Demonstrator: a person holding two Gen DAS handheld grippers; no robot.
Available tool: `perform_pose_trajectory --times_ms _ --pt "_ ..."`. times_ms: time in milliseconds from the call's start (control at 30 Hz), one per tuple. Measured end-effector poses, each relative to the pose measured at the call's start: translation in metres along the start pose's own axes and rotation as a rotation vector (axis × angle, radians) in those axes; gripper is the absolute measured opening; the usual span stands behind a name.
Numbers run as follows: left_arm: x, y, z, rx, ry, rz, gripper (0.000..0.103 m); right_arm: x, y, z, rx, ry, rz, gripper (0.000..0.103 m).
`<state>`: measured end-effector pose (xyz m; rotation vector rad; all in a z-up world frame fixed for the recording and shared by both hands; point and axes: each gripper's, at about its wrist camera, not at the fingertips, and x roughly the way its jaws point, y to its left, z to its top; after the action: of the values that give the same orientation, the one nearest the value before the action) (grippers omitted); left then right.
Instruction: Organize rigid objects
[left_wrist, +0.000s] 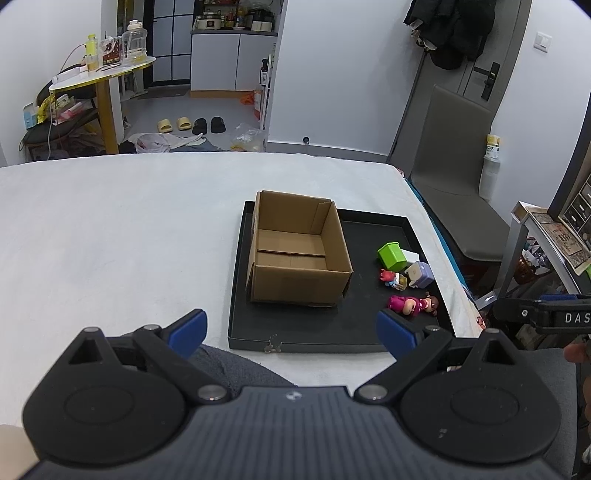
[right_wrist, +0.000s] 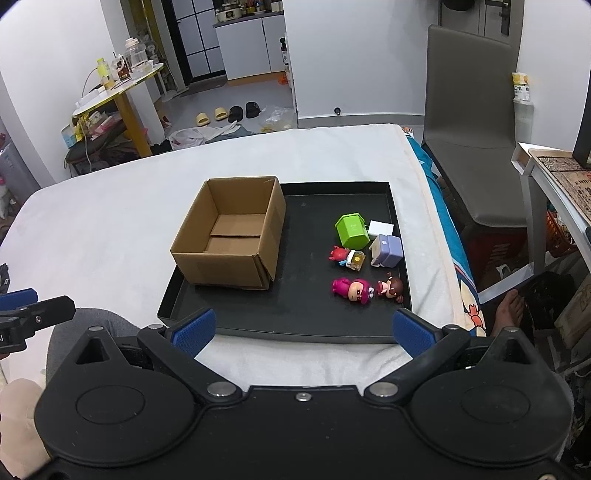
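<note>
Both pairs of jaws stand wide apart and hold nothing: the left gripper and the right gripper hover just short of the near edge of a black tray that lies on a white bed. An open, empty cardboard box sits on the tray's left part. To its right lie a green cube, a white block, a lilac box, a small red figure and a pink doll touching a brown-haired doll.
</note>
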<state>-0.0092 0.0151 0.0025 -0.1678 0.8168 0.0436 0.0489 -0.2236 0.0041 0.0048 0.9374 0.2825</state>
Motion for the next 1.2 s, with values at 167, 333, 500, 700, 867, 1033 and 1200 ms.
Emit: perform_pose_trajectory --times_ms 167,333,500,700,867,1033,1200 --pt "0.0006 -0.0001 0.0003 0.002 0.002 -0.002 0.097 0.0004 0.0006 -0.0003 -0.002 0.001 0.0 0.103" --pt "0.0011 -0.0004 0.0009 0.003 0.003 -0.003 0.097 0.0007 0.0002 -0.0002 -0.001 0.0 -0.002 0.103" --pt "0.0011 -0.0008 0.0011 0.001 0.003 -0.002 0.097 0.0012 0.0005 -0.0013 0.001 0.002 0.004 0.103" --pt "0.0032 -0.0012 0.0009 0.003 0.008 -0.007 0.097 0.0007 -0.0008 -0.0007 0.0 0.003 0.016 0.103" --pt "0.0041 -0.002 0.0018 0.003 0.009 -0.007 0.097 -0.001 -0.0002 -0.0006 -0.004 -0.001 0.016 0.103" --pt "0.0048 -0.0013 0.0017 0.002 0.008 -0.008 0.097 -0.0008 -0.0007 -0.0006 -0.003 -0.001 0.016 0.103" --pt "0.0049 -0.0008 0.0016 0.002 0.008 -0.008 0.097 -0.001 -0.0009 -0.0004 -0.004 0.0 0.013 0.103"
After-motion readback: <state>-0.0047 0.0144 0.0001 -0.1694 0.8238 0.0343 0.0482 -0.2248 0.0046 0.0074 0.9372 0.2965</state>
